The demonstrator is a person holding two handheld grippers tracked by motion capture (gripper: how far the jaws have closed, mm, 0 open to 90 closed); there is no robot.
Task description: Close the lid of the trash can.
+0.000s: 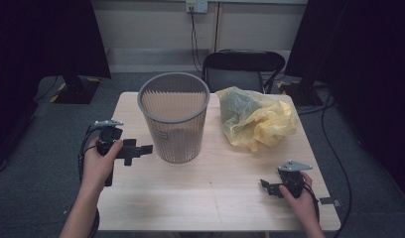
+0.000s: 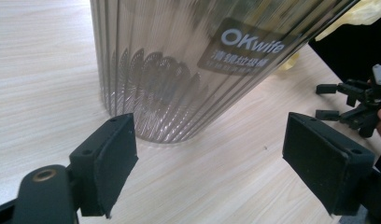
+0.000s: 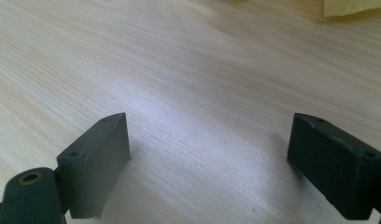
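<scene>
Bin — standing mid-table beside the yellow bag — looks light, stiff, ribbed; best gripped at its rim. Left gripper and right gripper both gape, empty.

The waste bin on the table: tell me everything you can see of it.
The waste bin is a grey, see-through, ribbed plastic tub, round and narrowing toward its base, with a thicker rim. It stands upright and empty on the wooden table, left of the yellow bag and apart from it. A dark label reading OKwife sits on its side. The left gripper points at its lower wall, jaws open, not touching.
</scene>
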